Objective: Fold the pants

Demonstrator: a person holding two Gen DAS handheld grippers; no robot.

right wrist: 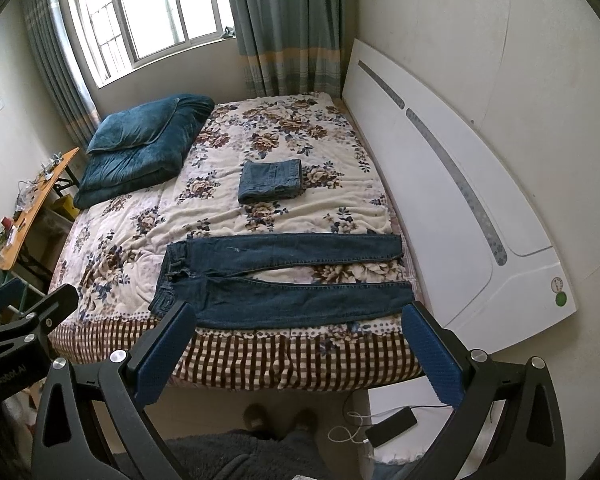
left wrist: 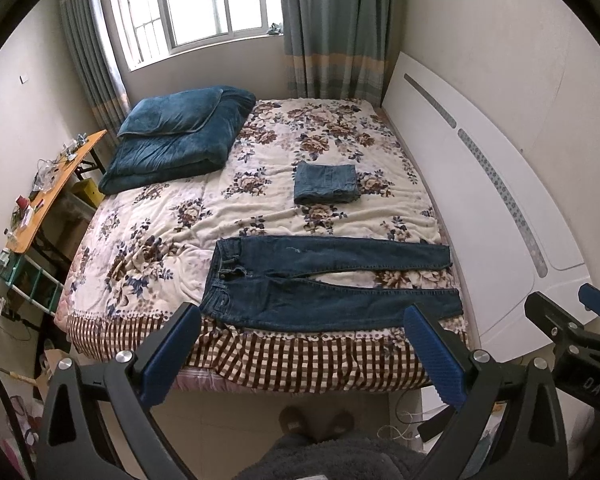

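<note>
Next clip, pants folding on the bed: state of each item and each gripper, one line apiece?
Dark jeans: unfolded, flat near the bed's front edge, legs apart.
Lighter jeans: folded into a rectangle, mid-bed.
Blue quilt: folded, pillow on top.
Curtains: drawn open.
Left gripper: open, empty, above the floor.
Right gripper: open, empty.

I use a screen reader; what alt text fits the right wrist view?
Dark jeans lie flat, legs spread, near the front edge of a floral bed; the open right gripper hovers before them. A folded pair sits behind.
</note>
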